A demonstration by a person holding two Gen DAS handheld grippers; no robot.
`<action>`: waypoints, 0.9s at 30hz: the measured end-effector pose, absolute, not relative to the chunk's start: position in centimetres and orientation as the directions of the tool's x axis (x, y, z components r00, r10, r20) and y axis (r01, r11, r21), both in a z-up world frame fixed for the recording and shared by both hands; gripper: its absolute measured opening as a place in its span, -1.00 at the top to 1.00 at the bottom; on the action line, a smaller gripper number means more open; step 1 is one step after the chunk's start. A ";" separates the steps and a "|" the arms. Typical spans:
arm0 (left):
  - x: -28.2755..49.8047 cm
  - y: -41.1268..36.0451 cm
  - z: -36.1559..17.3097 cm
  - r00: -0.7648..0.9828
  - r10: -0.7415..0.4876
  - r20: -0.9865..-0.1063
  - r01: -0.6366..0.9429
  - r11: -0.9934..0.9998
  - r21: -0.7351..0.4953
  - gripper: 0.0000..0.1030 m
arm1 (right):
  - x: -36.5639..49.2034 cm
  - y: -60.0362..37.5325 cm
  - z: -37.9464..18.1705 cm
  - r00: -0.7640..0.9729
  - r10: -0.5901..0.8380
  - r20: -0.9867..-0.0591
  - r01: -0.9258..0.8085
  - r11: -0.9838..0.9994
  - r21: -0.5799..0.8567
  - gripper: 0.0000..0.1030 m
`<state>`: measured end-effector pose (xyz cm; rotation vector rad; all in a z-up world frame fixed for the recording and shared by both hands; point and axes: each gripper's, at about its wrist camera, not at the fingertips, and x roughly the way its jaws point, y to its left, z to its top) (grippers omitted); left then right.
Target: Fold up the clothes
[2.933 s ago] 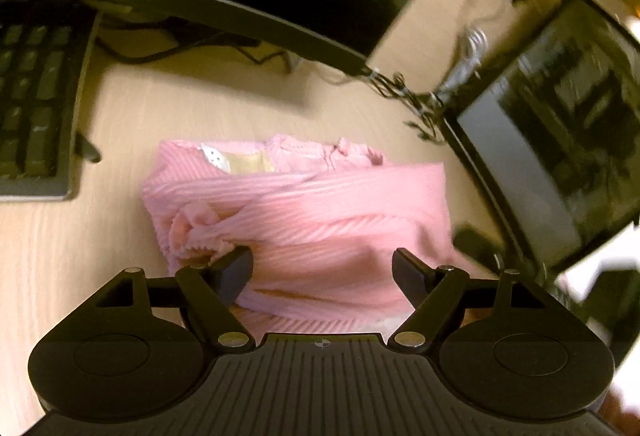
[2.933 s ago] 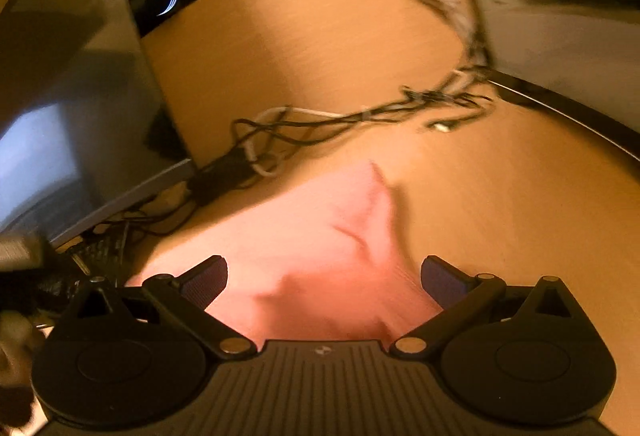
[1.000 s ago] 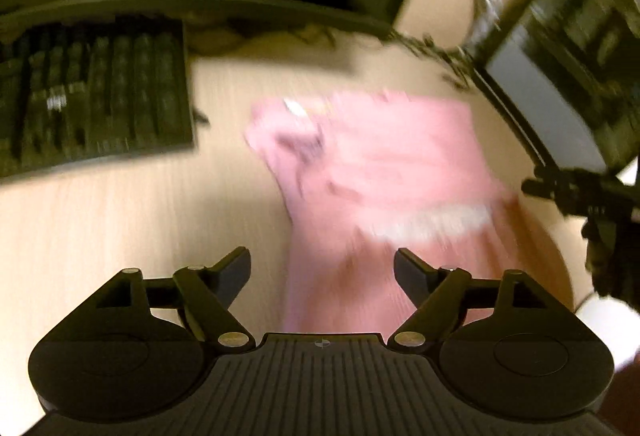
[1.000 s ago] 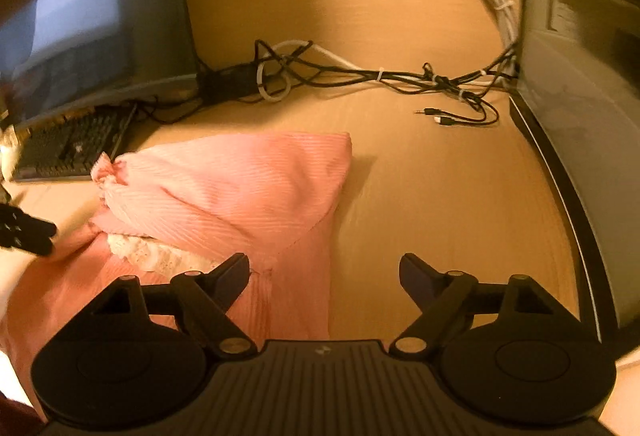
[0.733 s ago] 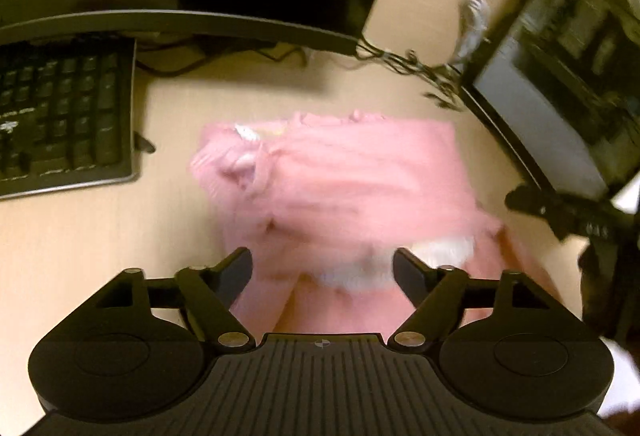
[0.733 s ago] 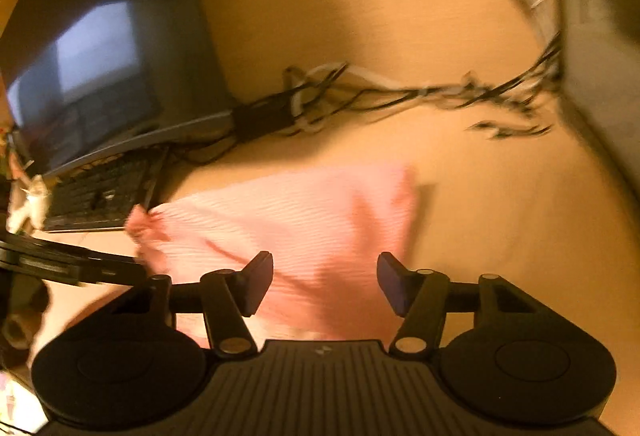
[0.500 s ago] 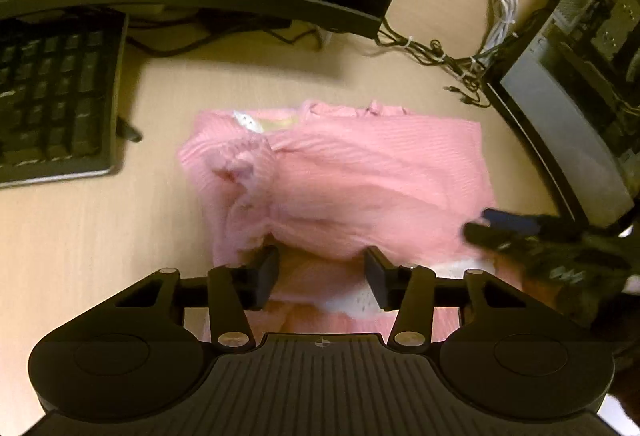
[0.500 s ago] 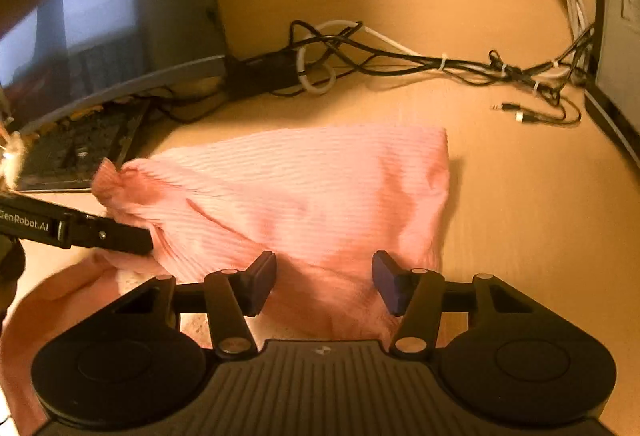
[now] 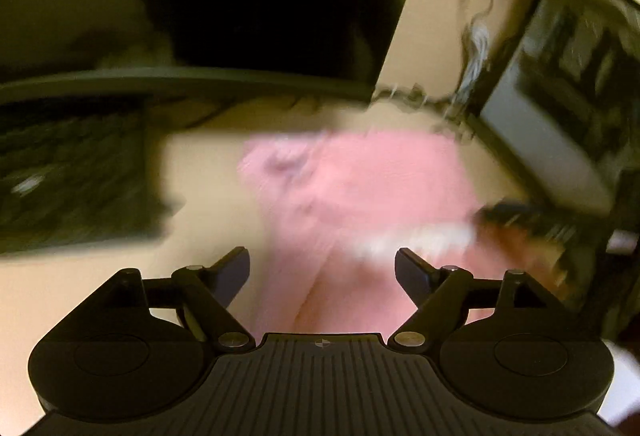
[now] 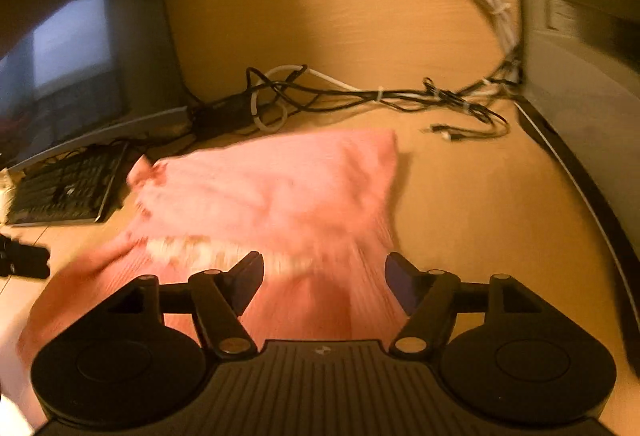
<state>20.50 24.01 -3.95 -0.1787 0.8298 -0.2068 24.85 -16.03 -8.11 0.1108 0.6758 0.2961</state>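
Note:
A pink ribbed garment [image 9: 360, 188] with a white lace hem lies partly folded on the wooden desk; it also shows in the right wrist view [image 10: 272, 192]. My left gripper [image 9: 322, 268] is open and empty, just above the garment's near part. My right gripper [image 10: 324, 276] is open and empty over the garment's near edge by the lace hem [image 10: 192, 250]. The right gripper's dark tip [image 9: 516, 214] shows at the garment's right side in the left wrist view, which is blurred.
A black keyboard [image 9: 68, 172] lies left of the garment, also in the right wrist view [image 10: 64, 188]. A monitor [image 10: 76, 48] stands behind it. A tangle of cables [image 10: 360, 96] runs along the back. A dark computer case [image 10: 580, 48] stands at the right.
Both grippers have opened wider from a narrower gap half a second ago. The left gripper has pulled back and swung, blurring its view. The garment lies in about the same place.

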 end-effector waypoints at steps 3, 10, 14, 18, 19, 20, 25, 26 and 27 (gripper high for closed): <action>16.4 24.6 -5.2 0.630 -0.182 -0.755 0.070 0.982 -0.178 -0.64 | 22.1 -17.0 -8.2 0.731 0.320 -0.602 -0.259 0.947 0.189 -0.36; 13.3 24.1 -7.6 0.639 -0.047 -0.768 -0.070 0.990 -0.119 -0.51 | 20.7 -17.4 -8.1 0.719 0.344 -0.603 -0.271 0.939 0.212 -0.41; 12.8 21.7 -7.7 0.671 -0.023 -0.741 -0.047 0.996 -0.072 -0.33 | 20.1 -17.2 -8.1 0.723 0.364 -0.587 -0.286 0.932 0.224 -0.47; 12.4 18.1 -6.9 0.693 -0.004 -0.721 0.069 0.996 0.061 0.85 | 19.9 -16.6 -8.0 0.710 0.393 -0.584 -0.327 0.919 0.220 -0.47; 12.4 17.2 -6.5 0.698 0.002 -0.716 0.103 0.989 0.103 0.85 | 19.9 -16.5 -8.0 0.708 0.398 -0.583 -0.334 0.917 0.219 -0.47; 12.1 16.0 -5.9 0.711 0.000 -0.703 0.160 0.974 0.162 0.85 | 19.9 -16.5 -8.0 0.707 0.401 -0.583 -0.337 0.915 0.221 -0.47; 10.8 11.8 -4.9 0.660 -0.143 -0.737 0.392 0.903 0.176 0.80 | 20.9 -15.0 -7.1 0.695 0.437 -0.571 -0.377 0.898 0.228 -0.47; 10.7 11.5 -5.2 0.638 -0.179 -0.749 0.418 0.897 0.142 0.70 | 21.1 -14.5 -6.8 0.686 0.455 -0.568 -0.393 0.888 0.237 -0.47; 10.7 11.3 -5.4 0.622 -0.210 -0.754 0.433 0.895 0.107 0.63 | 21.4 -13.8 -6.3 0.671 0.481 -0.564 -0.413 0.874 0.254 -0.47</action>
